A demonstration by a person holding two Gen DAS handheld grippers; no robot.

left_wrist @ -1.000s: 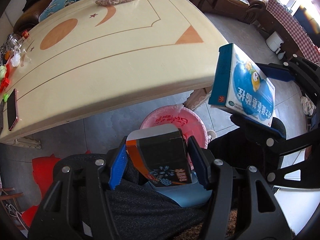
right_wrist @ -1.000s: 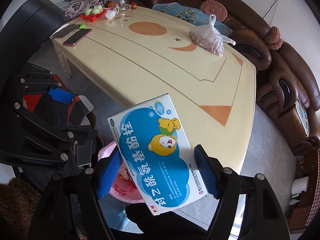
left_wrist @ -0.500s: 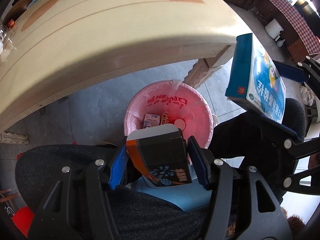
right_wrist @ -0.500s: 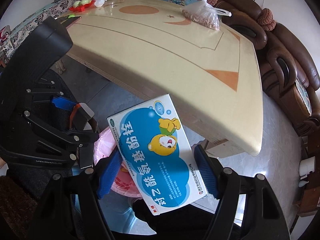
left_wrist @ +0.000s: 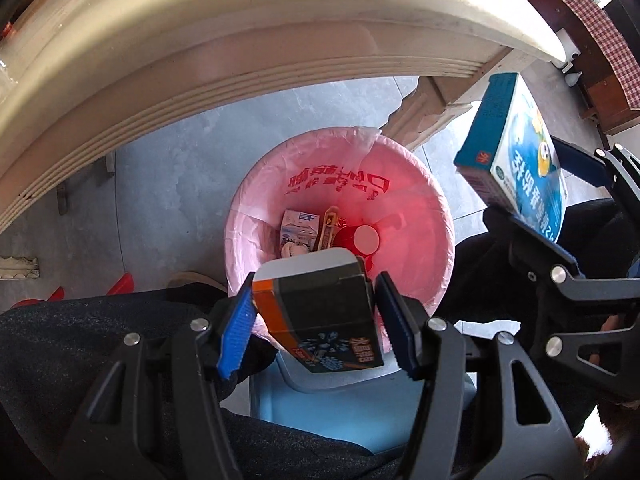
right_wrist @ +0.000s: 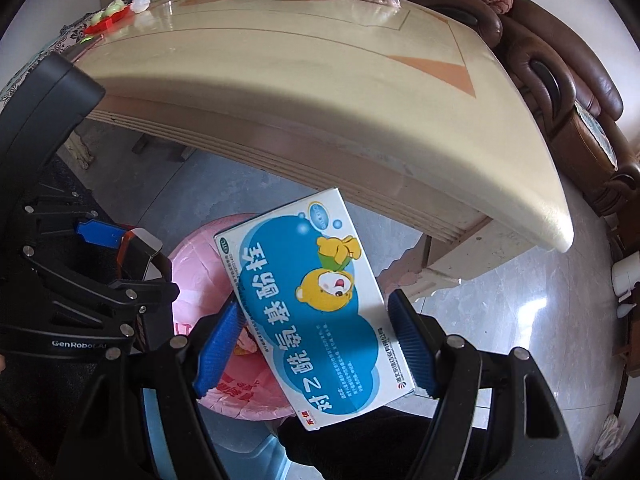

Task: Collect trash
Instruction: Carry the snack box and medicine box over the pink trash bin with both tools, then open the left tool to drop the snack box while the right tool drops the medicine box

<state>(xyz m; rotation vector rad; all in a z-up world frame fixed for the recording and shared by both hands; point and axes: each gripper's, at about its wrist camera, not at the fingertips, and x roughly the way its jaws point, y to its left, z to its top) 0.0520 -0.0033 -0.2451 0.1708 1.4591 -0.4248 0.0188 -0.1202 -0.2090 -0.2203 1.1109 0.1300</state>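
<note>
Under the table edge, both tongs clamp boxes above the pink-lined bin [left_wrist: 424, 208] holding small cartons [left_wrist: 298, 229].

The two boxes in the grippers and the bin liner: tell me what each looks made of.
Blue-and-white box: printed cardboard with a slight sheen; crisp folded edges, flat panels.
Dark box with the orange edge: also coated card, by its tuck flap and sharp corners.
Pink bin liner: thin plastic film, likely; it wrinkles over the rim and light glows through it.
</note>
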